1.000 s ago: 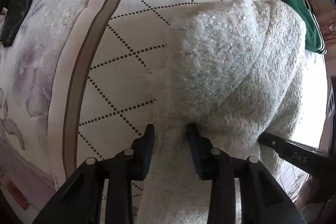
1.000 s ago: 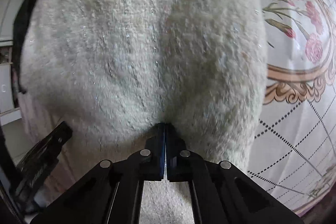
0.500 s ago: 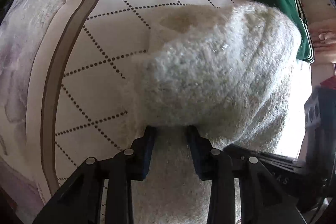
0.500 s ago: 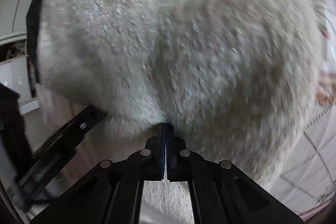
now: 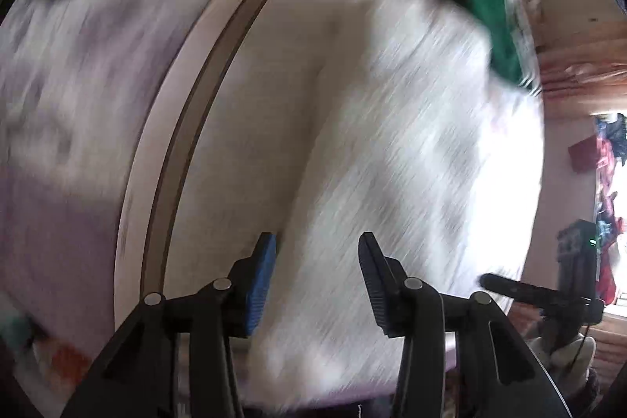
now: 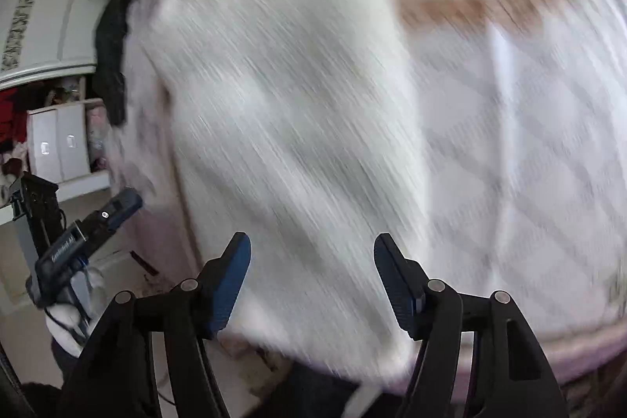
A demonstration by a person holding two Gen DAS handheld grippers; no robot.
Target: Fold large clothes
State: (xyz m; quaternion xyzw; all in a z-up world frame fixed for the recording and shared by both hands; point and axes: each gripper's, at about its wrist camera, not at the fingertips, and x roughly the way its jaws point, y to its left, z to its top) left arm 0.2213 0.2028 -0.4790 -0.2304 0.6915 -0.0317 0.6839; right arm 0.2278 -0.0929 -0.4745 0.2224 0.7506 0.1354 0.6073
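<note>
While both views are smeared by motion, a fluffy white knitted garment (image 5: 411, 151) can be made out lying on a pale bedspread printed with a lattice pattern and a brown curved border (image 5: 235, 128). The left tool (image 5: 317, 253) is seen with its jaws opening, nothing pinched between them, above the garment's near edge. The right tool (image 6: 311, 253) is likewise opening, its blue pads clear of the garment. A dark green cloth (image 5: 482, 10) lies beyond the garment's far end.
</note>
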